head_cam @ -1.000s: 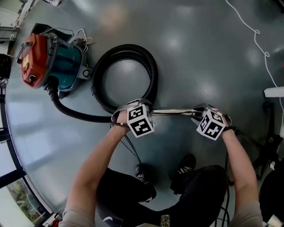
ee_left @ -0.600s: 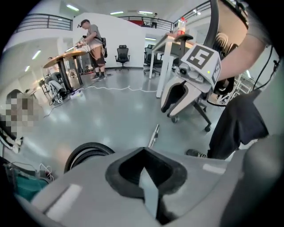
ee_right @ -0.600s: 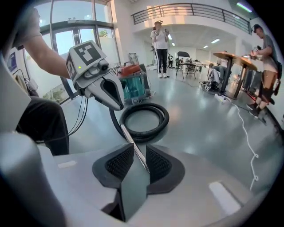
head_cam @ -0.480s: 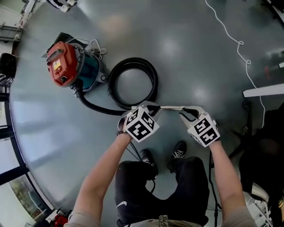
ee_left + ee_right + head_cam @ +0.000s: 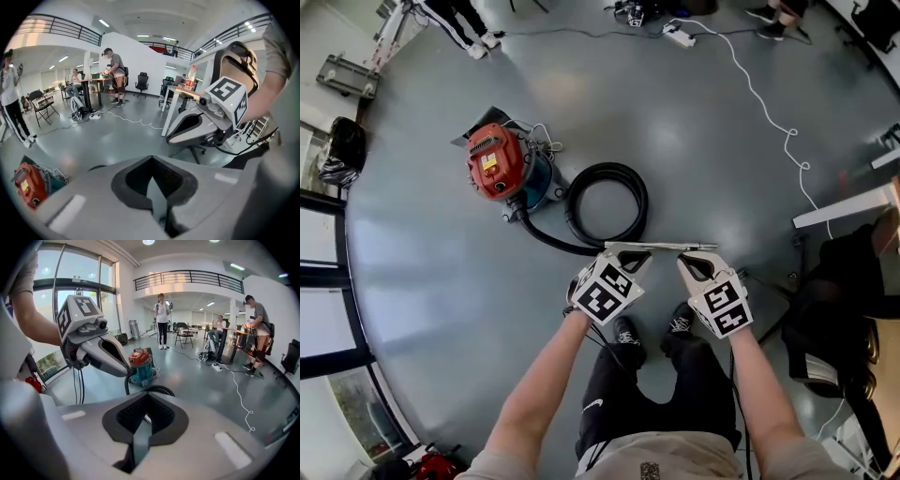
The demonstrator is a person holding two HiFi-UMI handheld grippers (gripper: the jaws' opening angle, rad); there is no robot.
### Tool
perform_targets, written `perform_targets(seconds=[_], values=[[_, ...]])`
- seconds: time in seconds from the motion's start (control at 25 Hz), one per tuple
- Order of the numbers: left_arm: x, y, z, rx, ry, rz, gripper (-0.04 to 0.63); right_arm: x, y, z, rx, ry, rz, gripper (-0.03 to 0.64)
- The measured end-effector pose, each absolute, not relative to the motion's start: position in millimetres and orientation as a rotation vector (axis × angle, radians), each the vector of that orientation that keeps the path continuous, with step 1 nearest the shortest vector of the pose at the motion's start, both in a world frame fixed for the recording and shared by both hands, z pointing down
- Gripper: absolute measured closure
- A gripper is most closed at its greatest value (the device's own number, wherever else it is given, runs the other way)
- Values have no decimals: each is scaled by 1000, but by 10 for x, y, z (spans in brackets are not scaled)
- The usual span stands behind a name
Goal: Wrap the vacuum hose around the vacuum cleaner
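Vacuum hose (image 5: 609,170), black: one loose loop on the floor (image 5: 441,281), just beside the red-and-teal vacuum cleaner (image 5: 502,167), not wrapped round it. Its metal wand (image 5: 666,247) lies level, with the left claw (image 5: 633,254) and right claw (image 5: 689,262) each closed on it. Bare floor all round; white cable (image 5: 769,103) well apart.

One vacuum (image 5: 499,169), one hose (image 5: 605,202), one metal tube (image 5: 666,247). Two grippers, the left gripper (image 5: 630,255) and the right gripper (image 5: 697,266), each carrying one marker cube, so two cubes. One white cable (image 5: 769,103) and one power strip (image 5: 680,36). Four people for certain: one holding the grippers (image 5: 656,403), one standing (image 5: 162,319), one seated (image 5: 217,331), one bent at a desk (image 5: 258,333) (a small figure (image 5: 175,46) on the gallery may make five, but it's too far off to say).
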State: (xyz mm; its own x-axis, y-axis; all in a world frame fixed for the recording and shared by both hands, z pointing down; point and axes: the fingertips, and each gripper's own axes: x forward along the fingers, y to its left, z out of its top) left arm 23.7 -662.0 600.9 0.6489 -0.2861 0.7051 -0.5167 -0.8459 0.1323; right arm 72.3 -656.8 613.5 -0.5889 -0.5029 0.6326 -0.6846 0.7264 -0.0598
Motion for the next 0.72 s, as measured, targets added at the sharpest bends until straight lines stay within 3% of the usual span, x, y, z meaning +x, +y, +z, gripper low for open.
perform_targets(seconds=[0.36,0.72], values=[[154,-5850,4660,2473,-636,748,592,559,-6111,4588,1058,-2392,402,594],[102,-5564,3630,2589,-1084,607,592,408,-5674,3553,1017,-2611,285,594]])
